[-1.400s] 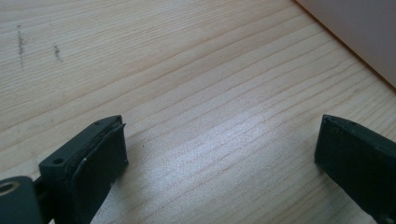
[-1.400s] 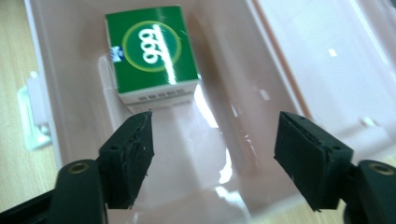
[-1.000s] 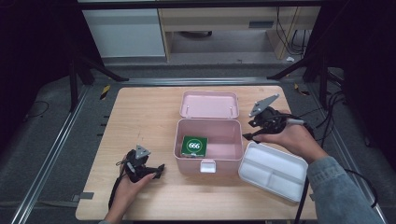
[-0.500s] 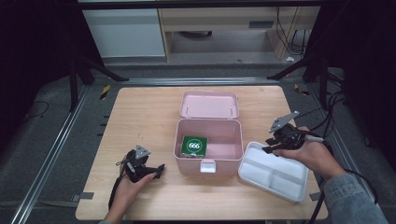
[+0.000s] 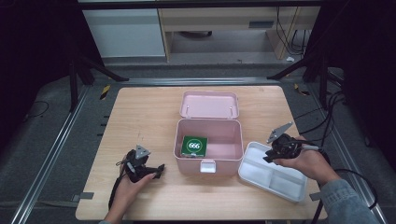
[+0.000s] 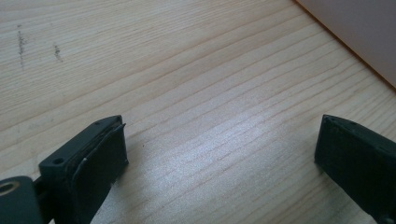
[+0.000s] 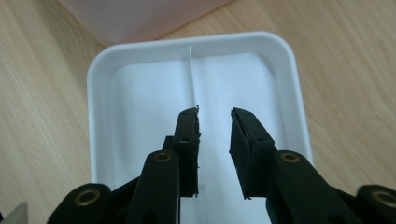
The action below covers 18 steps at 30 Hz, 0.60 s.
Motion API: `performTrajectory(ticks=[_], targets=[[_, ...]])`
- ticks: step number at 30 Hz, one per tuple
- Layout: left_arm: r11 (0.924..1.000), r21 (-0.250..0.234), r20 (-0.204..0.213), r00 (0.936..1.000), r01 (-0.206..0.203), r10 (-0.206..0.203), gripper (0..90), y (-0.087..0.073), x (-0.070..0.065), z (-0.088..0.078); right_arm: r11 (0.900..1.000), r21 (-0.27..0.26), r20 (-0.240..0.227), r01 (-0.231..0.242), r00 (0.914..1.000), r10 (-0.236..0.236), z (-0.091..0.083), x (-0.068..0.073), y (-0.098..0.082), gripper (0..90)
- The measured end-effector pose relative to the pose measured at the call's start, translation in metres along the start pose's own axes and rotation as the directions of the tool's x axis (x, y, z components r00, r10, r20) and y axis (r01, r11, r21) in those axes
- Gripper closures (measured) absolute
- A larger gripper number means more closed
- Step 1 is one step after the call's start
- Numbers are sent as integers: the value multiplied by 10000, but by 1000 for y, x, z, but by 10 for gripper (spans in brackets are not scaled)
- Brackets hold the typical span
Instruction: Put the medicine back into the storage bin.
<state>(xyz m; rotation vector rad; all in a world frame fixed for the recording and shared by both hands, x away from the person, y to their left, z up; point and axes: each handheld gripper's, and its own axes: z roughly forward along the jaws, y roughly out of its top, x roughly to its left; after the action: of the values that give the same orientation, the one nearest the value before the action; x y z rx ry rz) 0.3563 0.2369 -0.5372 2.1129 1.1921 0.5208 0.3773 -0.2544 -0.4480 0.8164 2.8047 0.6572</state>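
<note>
The left gripper (image 5: 156,170) rests on the table (image 5: 140,116), jaws wide, the pink box (image 5: 208,140) just beside it. The right gripper (image 7: 214,116) hovers over the white tray (image 7: 100,84), its jaws narrow, just closing with only the tray's thin divider between them.

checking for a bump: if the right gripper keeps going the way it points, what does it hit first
Most likely the white divided tray. The right gripper points down into it, its narrowly parted jaws, which have just been closing on nothing, astride the thin divider wall. The tray floor or that wall comes first; depth is unclear.

Smooth white plastic tray (image 7: 196,84), matt wooden table (image 5: 140,112)
</note>
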Motion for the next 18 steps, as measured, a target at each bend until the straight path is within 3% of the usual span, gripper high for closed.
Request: performTrajectory(ticks=[18], targets=[[10000,-9,5,10000,3,-3,16,0,0,0,9927,1201,-180,78,9998,-57,30,-1,-16,767]])
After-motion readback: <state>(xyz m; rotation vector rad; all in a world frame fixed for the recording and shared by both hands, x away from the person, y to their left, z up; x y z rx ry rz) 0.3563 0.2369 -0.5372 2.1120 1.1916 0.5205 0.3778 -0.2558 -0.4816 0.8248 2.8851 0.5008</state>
